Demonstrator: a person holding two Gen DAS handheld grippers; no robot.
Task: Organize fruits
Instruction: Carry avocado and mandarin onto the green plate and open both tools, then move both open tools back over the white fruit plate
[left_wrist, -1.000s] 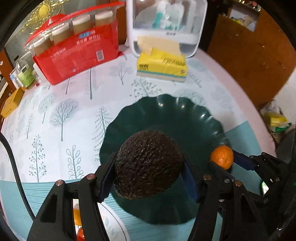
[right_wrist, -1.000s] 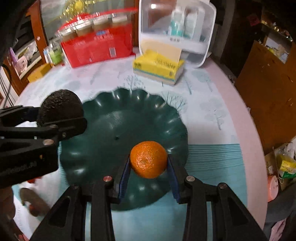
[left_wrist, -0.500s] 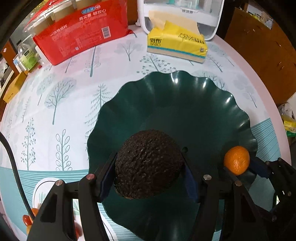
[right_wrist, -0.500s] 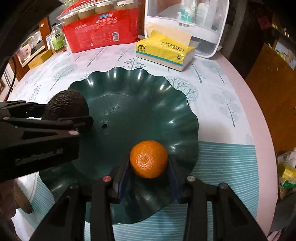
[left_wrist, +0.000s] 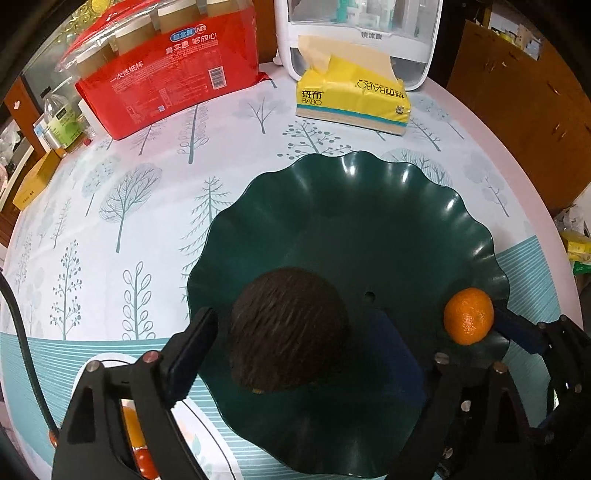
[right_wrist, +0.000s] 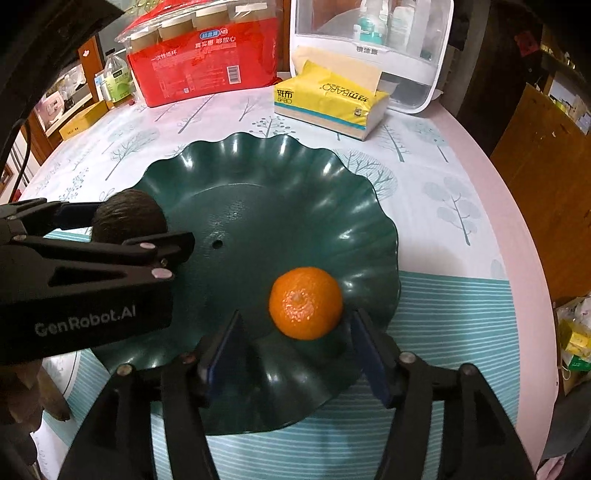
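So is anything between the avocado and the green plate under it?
Nothing visible: the avocado sits between the left gripper's open jaws, directly over the bare green plate. The orange sits apart.

Glossy green plastic plate (right_wrist: 369, 229), rough-skinned dark avocado (left_wrist: 288, 328), dimpled shiny orange (right_wrist: 304, 302), smooth printed tablecloth (left_wrist: 110, 221).

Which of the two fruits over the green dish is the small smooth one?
The orange, between the open right gripper fingers; the avocado is dark, bigger and bumpy.

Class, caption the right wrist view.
Open right gripper releasing a tangerine into the green scalloped dish.
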